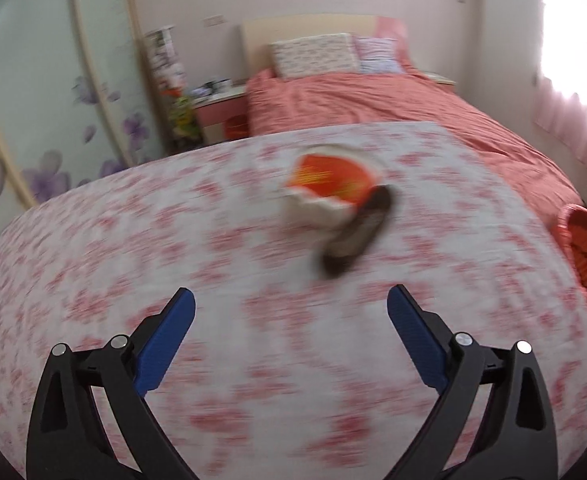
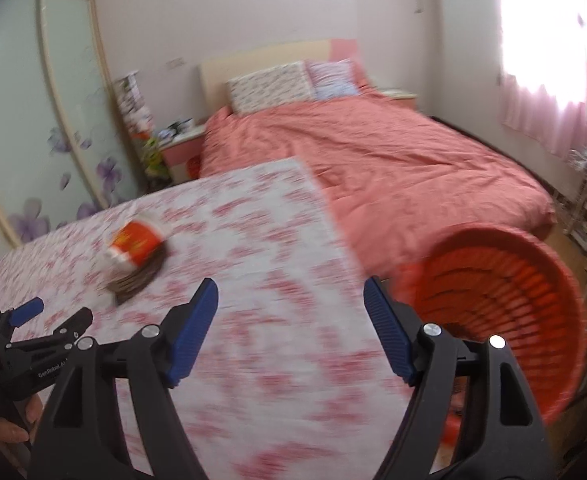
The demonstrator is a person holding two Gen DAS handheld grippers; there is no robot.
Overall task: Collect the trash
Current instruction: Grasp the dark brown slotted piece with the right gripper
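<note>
You are seeing "GenRobot.AI" in white on the left gripper arm; its other label and the cup's print are blurring.

Left gripper and right gripper both tilted downward above the floral-covered table, jaws spread wide with nothing between the blue pads, a bare hand gripping the left handle.
</note>
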